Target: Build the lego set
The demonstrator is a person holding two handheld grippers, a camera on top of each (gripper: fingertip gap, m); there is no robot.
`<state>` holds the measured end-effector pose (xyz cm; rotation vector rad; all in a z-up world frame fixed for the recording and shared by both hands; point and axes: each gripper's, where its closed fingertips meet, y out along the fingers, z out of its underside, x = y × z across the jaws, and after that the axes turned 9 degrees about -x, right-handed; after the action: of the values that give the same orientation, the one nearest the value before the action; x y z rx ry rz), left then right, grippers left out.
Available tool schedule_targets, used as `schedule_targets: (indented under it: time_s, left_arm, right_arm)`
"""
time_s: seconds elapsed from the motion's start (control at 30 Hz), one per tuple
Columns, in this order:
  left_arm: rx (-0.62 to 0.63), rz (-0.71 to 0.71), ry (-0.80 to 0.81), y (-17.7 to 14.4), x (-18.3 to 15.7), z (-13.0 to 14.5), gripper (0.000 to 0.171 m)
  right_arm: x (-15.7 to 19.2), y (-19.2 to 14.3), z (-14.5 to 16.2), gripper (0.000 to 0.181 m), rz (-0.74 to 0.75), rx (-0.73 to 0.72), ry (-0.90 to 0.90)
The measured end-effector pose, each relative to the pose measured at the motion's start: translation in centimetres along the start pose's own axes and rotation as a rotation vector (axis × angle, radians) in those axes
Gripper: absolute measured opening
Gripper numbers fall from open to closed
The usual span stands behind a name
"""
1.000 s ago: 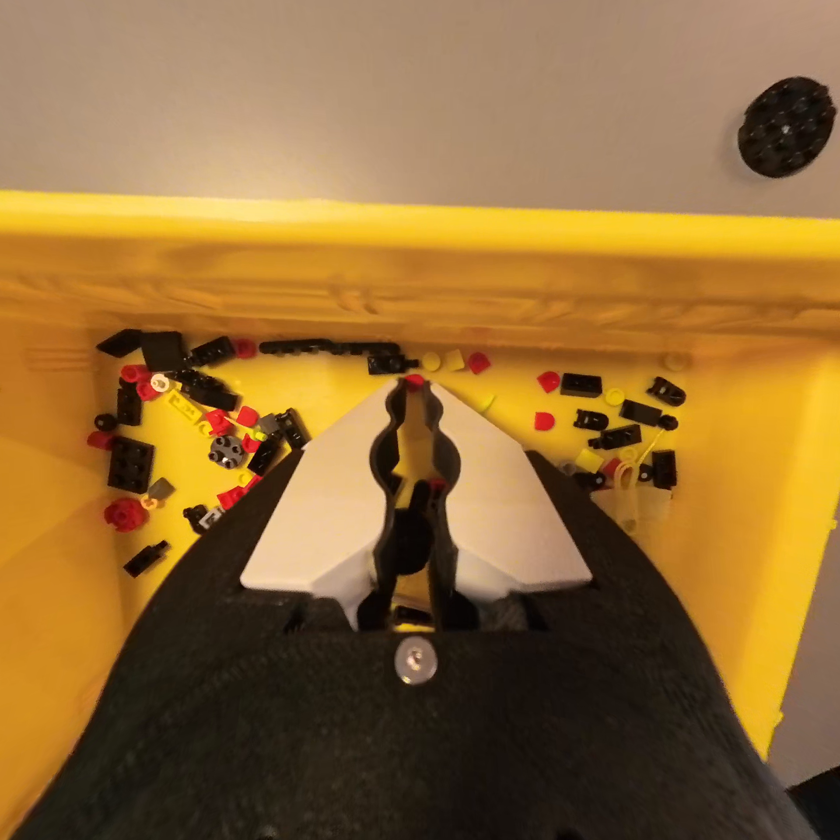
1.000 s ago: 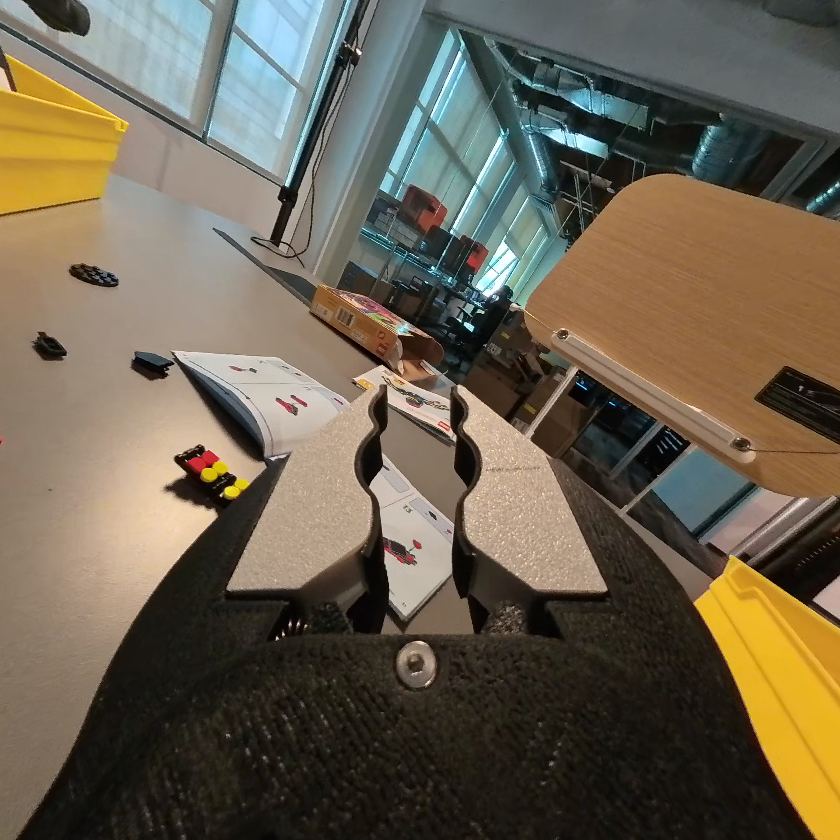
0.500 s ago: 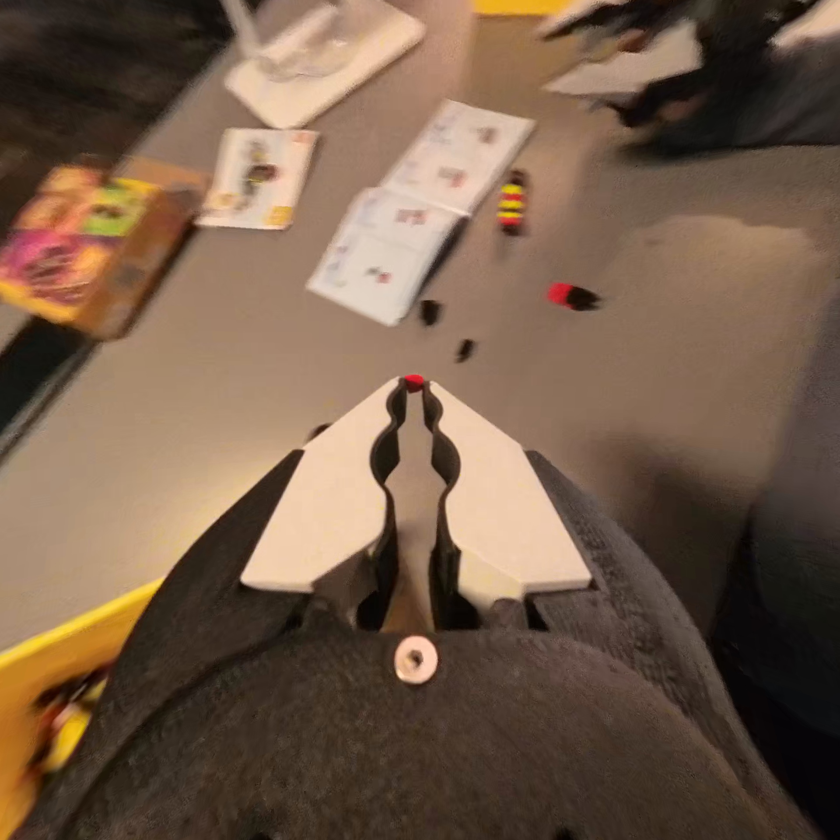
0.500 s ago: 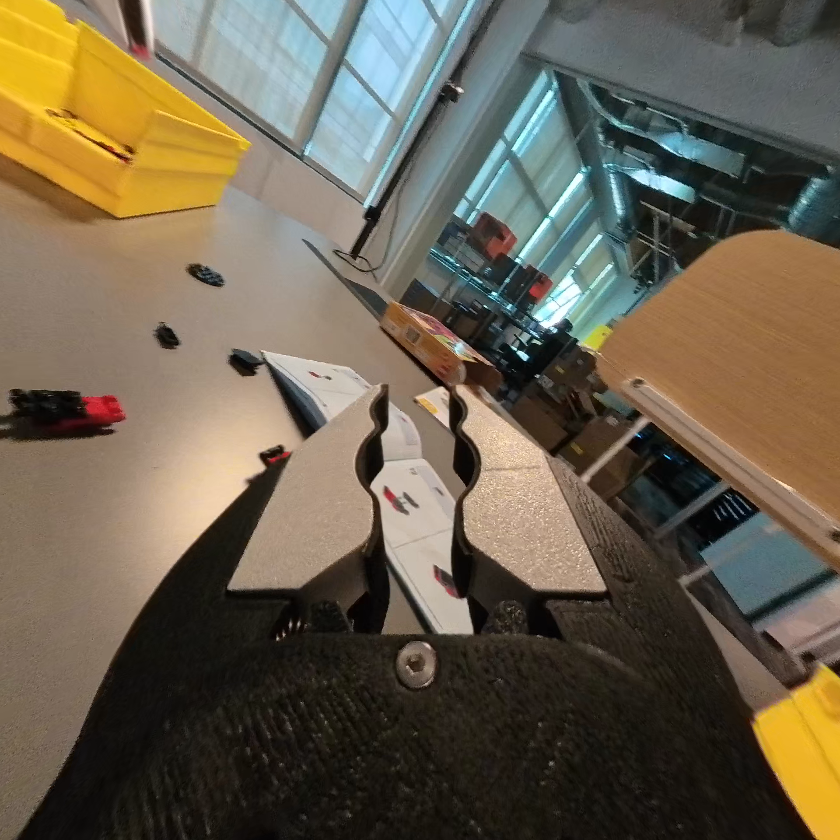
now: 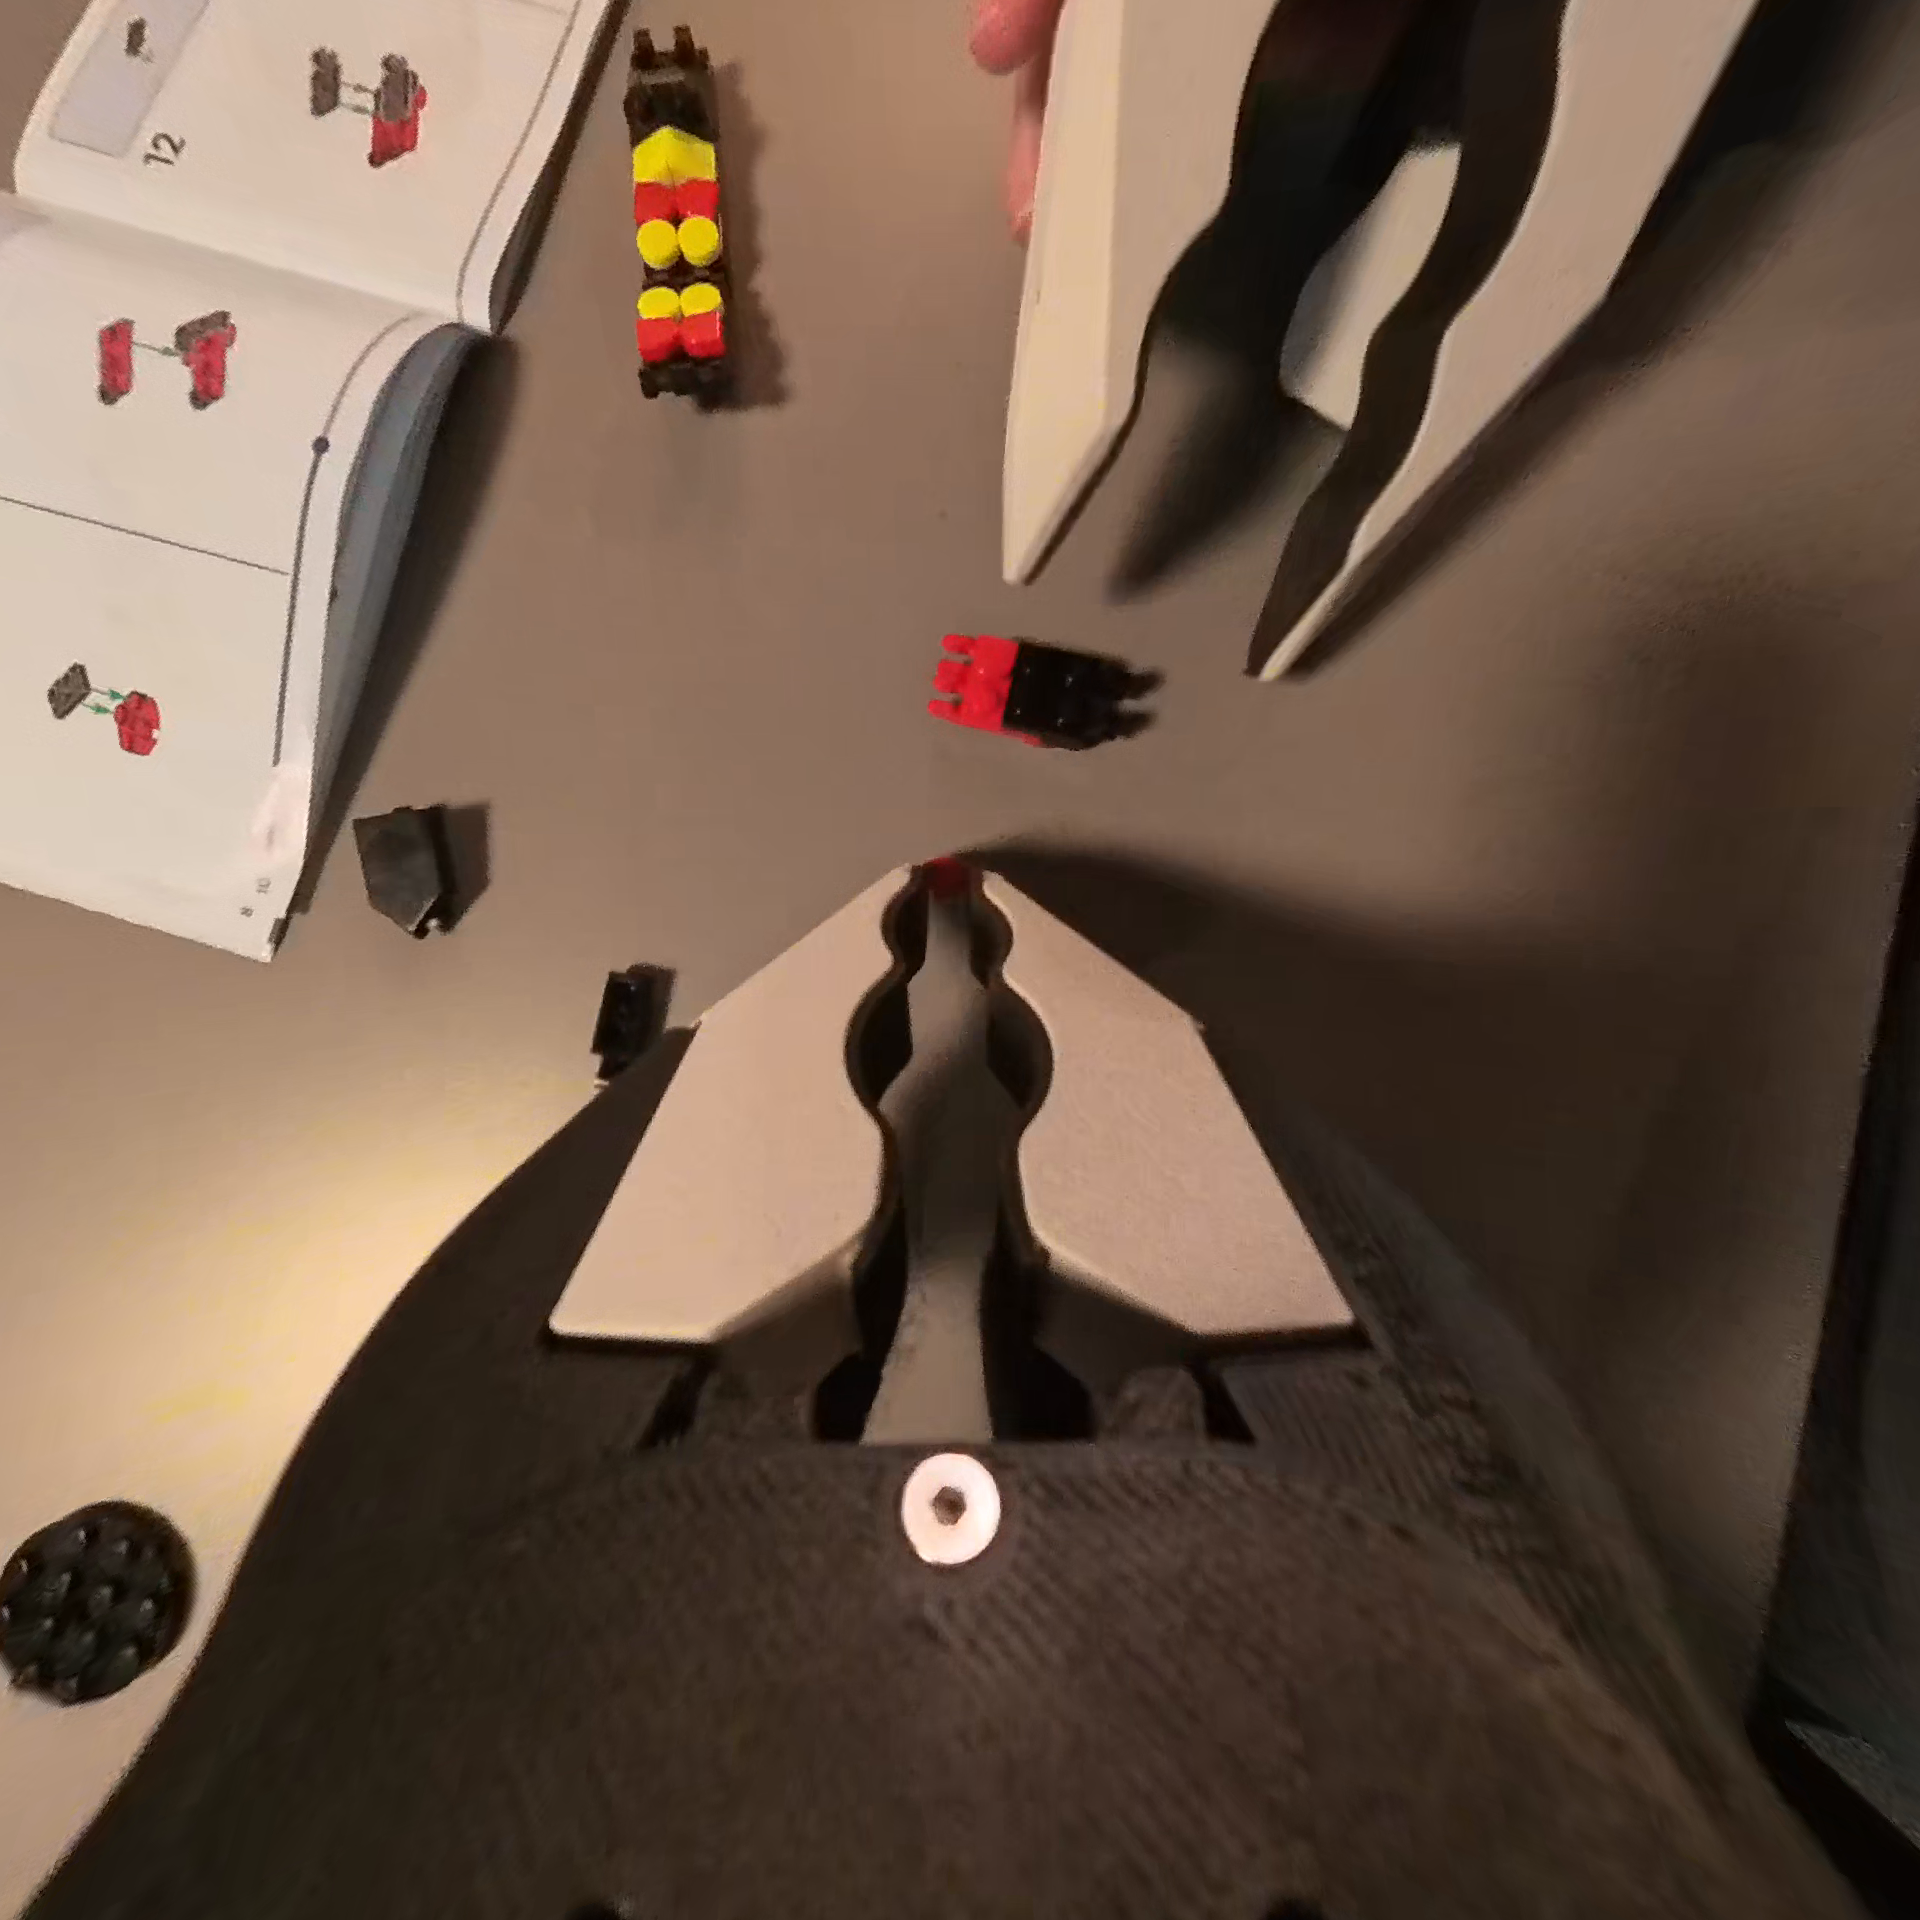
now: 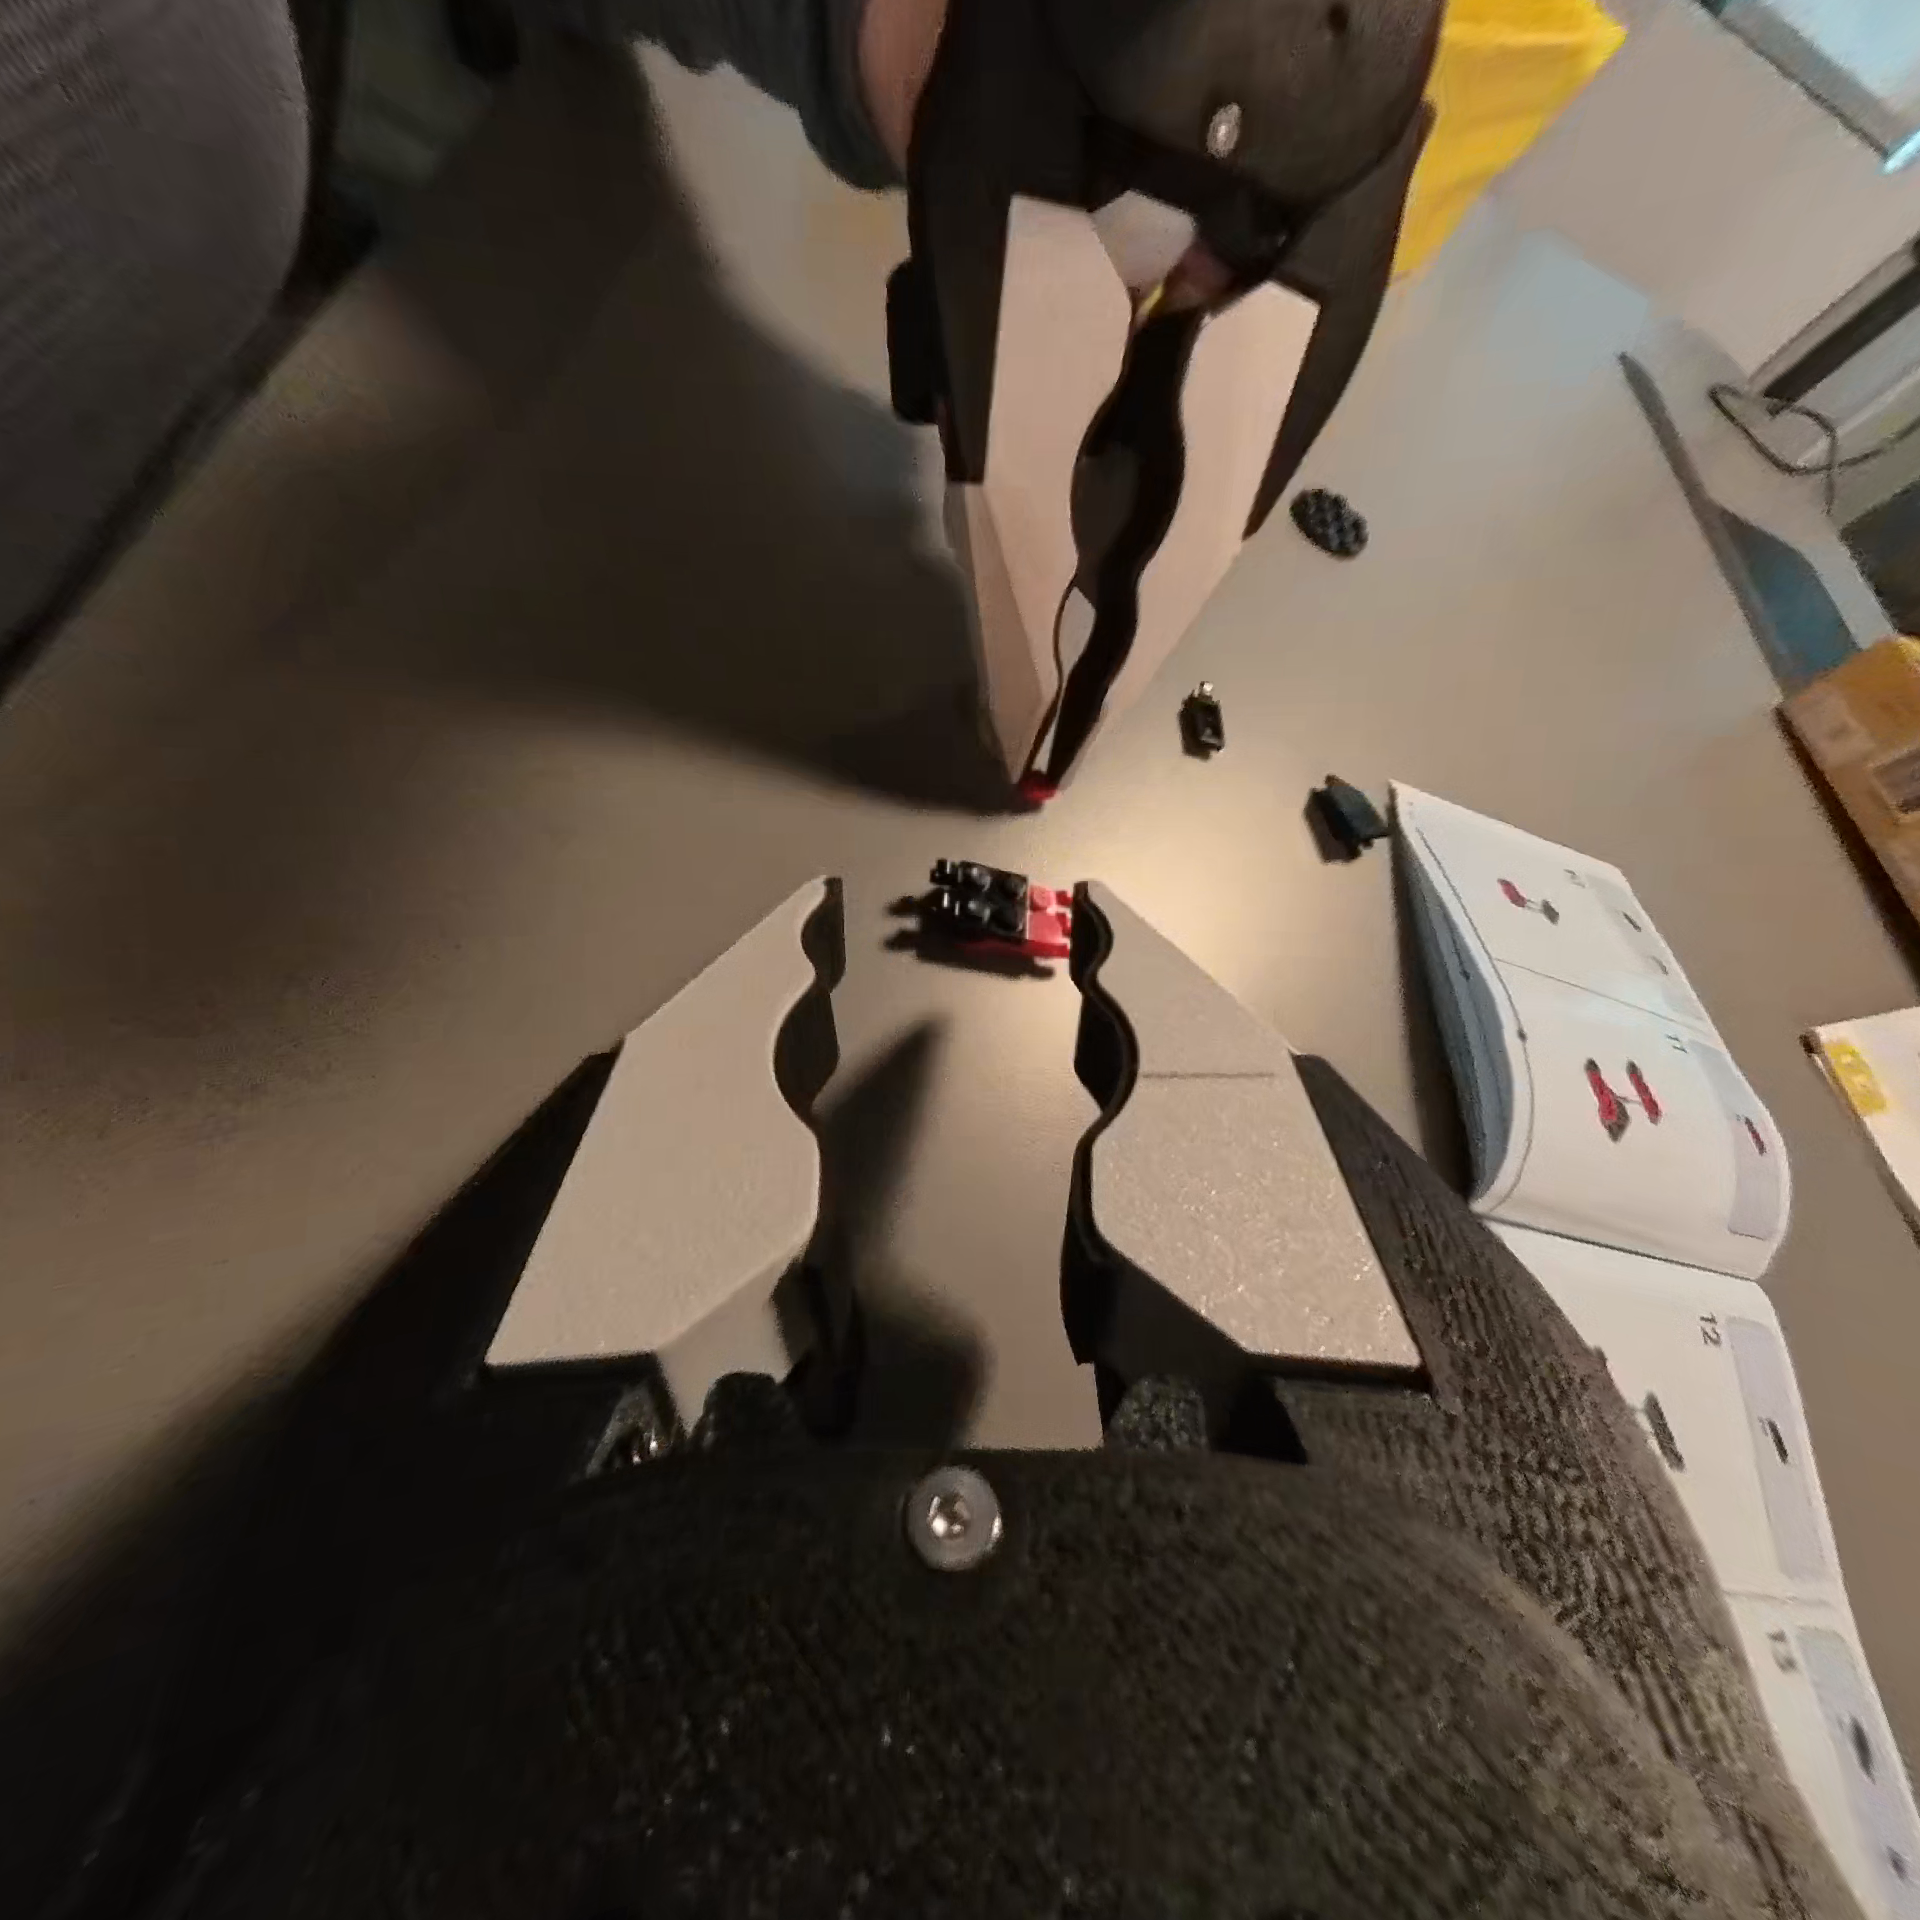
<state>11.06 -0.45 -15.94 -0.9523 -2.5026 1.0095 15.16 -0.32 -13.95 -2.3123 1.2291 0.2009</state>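
the left hand-held gripper (image 5: 943, 878) is clenched on a small red piece (image 5: 943, 871) pinched at its very tips, held low over the grey surface (image 5: 727, 644); in the right wrist view that red piece (image 6: 1036, 795) sits at or just above the surface, and contact cannot be told; the right hand-held gripper (image 6: 956, 909) is released, its fingers spread wide with nothing between them, its tips on either side of a small red-and-black assembly (image 6: 987, 920); the right-hand tip is just beside the assembly's red end; seen from the left wrist view the same assembly (image 5: 1034, 691) lies on the surface between the two grippers, near both; a longer black, yellow and red assembly (image 5: 677, 223) lies farther off beside the open instruction booklet (image 5: 187, 416); a black sloped piece (image 5: 410, 868) sits just beside the booklet's edge, a small black brick (image 5: 629, 1013) lies near the left gripper, and a round black studded plate (image 5: 94, 1600) lies well apart at the lower left; a yellow bin (image 6: 1496, 135) shows behind the left gripper in the right wrist view.
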Motion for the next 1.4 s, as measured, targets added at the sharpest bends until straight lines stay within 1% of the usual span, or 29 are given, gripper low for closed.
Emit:
schedule_targets:
  time_s: [0.07,0.13,0.3,0.43,0.53,0.63,0.7,0.8,0.87,1.1,1.17,1.4]
  left_arm:
    - [-0.009,0.006,-0.018,0.3,0.0,0.0,0.006]
    - [-0.017,0.026,-0.039,0.2,-0.1,0.1,0.007]
    - [-0.016,0.064,-0.05,-0.3,-0.1,0.5,0.023]
    - [-0.027,0.086,-0.051,-0.7,-0.1,0.8,0.025]
    - [-0.078,0.133,0.047,-0.7,-0.3,0.3,0.026]
    - [-0.183,0.265,0.198,-1.0,-1.7,-0.6,0.029]
    - [-0.227,0.295,0.255,-1.0,-1.7,-0.8,0.03]
    - [-0.196,0.362,0.244,-0.8,-1.9,-0.1,0.032]
    - [-0.205,0.403,0.245,-0.9,-2.3,0.0,0.032]
    - [-0.183,0.422,0.286,-0.2,-2.1,0.3,0.032]
    - [-0.183,0.44,0.282,-0.3,-2.2,0.3,0.032]
    - [-0.142,0.472,0.28,-1.4,-2.4,1.3,0.029]
  right_arm:
    - [0.0,0.5,0.5,0.041,0.002,0.047,0.004]
    - [-0.1,0.8,0.5,0.043,0.001,0.054,0.027]
    - [-0.6,1.0,0.9,0.048,0.002,0.079,0.1]
    - [-0.9,1.2,1.3,0.051,-0.006,0.1,0.16]
    - [-0.9,1.4,1.4,0.052,-0.023,0.105,0.18]
    - [-0.8,1.4,1.4,0.052,-0.046,0.105,0.187]
    - [-0.8,1.5,1.4,0.052,-0.052,0.107,0.193]
    - [-0.7,1.5,1.4,0.051,-0.056,0.108,0.198]
    - [-0.8,1.5,1.4,0.051,-0.056,0.109,0.2]
    - [-0.9,1.7,1.4,0.049,-0.059,0.11,0.203]
    - [-0.8,1.7,1.4,0.044,-0.064,0.11,0.201]
    - [-0.9,1.7,1.5,0.043,-0.068,0.112,0.212]
